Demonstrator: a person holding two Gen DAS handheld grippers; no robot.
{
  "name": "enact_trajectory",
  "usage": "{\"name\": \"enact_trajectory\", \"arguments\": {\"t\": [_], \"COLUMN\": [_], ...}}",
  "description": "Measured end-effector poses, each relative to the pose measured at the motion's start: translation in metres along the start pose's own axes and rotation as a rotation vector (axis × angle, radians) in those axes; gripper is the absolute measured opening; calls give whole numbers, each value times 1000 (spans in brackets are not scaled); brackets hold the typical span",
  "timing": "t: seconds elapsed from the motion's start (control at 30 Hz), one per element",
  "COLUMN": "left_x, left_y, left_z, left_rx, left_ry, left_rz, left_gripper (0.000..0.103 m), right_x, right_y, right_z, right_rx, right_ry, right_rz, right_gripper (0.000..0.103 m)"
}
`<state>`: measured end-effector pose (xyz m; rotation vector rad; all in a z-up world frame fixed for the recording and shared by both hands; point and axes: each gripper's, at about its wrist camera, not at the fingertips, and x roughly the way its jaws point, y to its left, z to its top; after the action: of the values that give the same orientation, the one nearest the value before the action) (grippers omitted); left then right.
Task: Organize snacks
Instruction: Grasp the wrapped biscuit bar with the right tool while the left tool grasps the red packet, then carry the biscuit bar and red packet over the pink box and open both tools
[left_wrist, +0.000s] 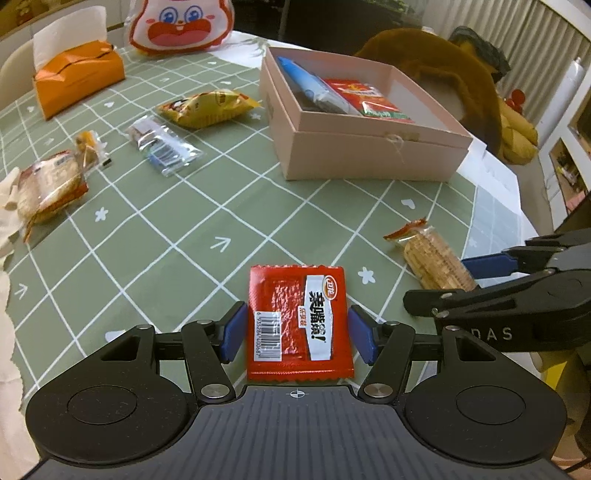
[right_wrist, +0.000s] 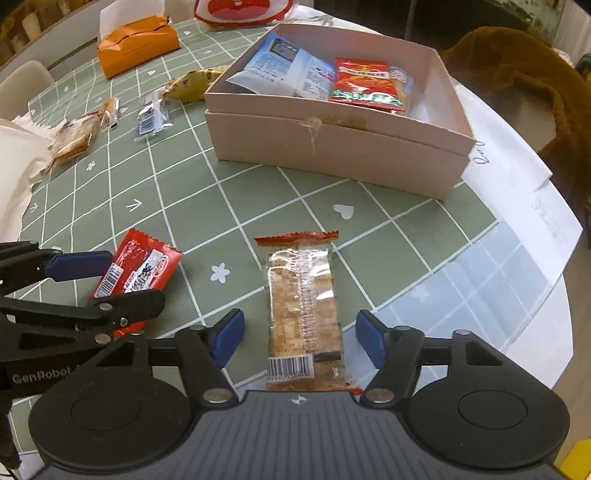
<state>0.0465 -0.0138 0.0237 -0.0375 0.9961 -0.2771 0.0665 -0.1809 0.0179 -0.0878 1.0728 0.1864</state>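
- Left tongs (left_wrist: 297, 334): open, straddling red packet (left_wrist: 298, 321) at lower centre, pads just beside its long edges, no grip.
- Right tongs (right_wrist: 300, 341): half open around cracker pack (right_wrist: 304, 314), long axis along fingers, untouched.
- Box (right_wrist: 332, 147) beyond both, upper centre.

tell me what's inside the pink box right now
Inside the pink box lie a blue-and-white packet and a red packet. Its near wall hides the floor in front of them.
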Motion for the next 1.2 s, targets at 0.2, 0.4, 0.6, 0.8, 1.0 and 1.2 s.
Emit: {"name": "enact_trajectory", "arguments": {"t": [0.2, 0.4, 0.6, 0.8, 1.0, 1.2], "left_x": [0, -1, 0, -9, -71, -127], "left_y": [3, 2, -2, 4, 0, -17], "left_z": [0, -1, -2, 3, 62, 166], "left_rx": [-14, -12, -4, -91, -111, -17], "left_ry": [-4, -5, -8, -41, -229, -407], "left_rz": [-17, -11, 9, -2, -109, -186], "left_gripper": [66, 66, 65, 63, 62, 63], "right_x": [2, -1, -8, -32, -100, -188], "right_y": [1, 2, -7, -24, -49, -78], "right_z": [10, 11, 6, 5, 34, 116], "right_rx": [7, -9, 2, 62, 95, 63], "right_ry": [15, 31, 24, -42, -210, -446], "right_rz": [-4, 2, 14, 46, 86, 66], "right_gripper": [45, 36, 35, 35, 35, 35]}}
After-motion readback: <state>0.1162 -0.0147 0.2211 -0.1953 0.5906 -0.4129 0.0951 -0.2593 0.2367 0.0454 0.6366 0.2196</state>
